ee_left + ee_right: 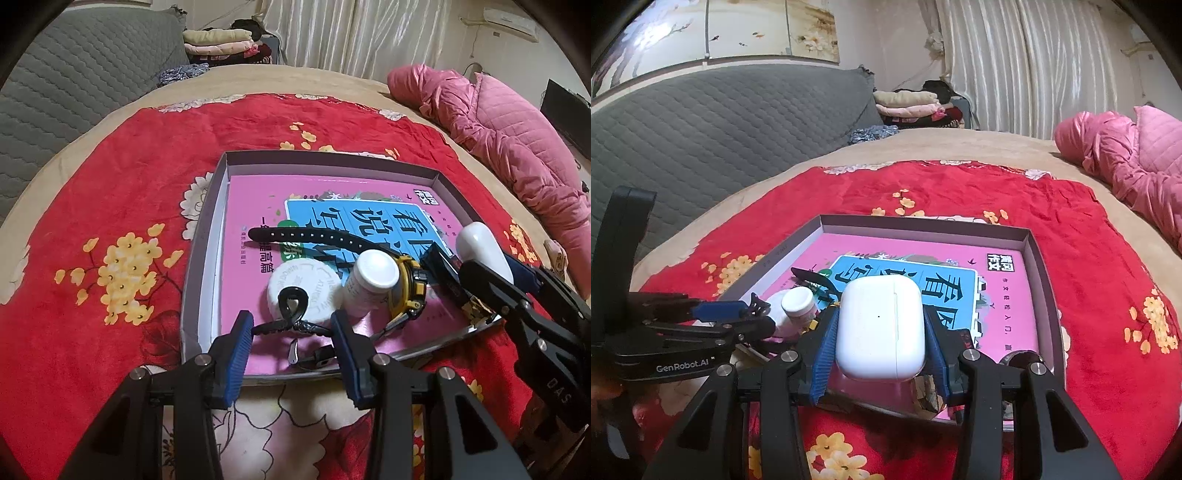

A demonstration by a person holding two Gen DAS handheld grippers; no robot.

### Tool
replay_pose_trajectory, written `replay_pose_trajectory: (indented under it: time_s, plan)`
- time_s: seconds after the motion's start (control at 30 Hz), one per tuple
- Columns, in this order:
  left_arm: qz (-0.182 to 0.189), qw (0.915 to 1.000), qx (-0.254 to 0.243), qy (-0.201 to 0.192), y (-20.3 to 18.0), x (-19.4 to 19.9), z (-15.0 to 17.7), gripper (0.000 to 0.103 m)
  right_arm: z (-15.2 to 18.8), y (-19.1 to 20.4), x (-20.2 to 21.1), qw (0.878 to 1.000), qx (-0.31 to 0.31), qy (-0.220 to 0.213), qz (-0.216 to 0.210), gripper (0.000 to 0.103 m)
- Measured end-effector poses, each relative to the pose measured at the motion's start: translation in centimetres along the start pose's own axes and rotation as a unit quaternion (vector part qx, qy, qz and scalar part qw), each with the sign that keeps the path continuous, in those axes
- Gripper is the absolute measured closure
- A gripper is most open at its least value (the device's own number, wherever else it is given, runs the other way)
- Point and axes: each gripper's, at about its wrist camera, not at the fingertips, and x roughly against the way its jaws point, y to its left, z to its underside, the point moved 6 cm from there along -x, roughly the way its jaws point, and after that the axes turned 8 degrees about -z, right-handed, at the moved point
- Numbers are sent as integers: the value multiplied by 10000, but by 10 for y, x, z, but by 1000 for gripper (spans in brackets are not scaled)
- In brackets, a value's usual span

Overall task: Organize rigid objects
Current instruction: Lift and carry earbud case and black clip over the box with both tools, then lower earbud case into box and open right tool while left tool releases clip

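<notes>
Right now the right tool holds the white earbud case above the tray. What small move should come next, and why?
Probably lower the right tool a little and release the white earbud case onto the bare pink book cover inside the tray. The case sits clamped between the blue pads above the tray's near part, and the bottle and watch crowd its left side.

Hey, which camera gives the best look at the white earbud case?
The right wrist view: the white earbud case fills the centre, its lid seam visible, clamped in the right gripper. The left wrist view shows only its rounded end at the right edge, above the box.
</notes>
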Motion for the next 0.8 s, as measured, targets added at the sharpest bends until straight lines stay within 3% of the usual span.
replay_pose_trajectory:
  time_s: [0.23,0.57,0.8]
  plan:
    - [-29,10000,-5,-4,0,0,0,59,-1,-4,-2,9999,-88,29,48,57]
    - [-19,10000,23,-9,4,-1,-1,59,12,1,-22,9975,-124,693,-14,57]
    - [-55,10000,13,-6,4,-1,-1,59,13,6,-28,9972,49,741,66,57]
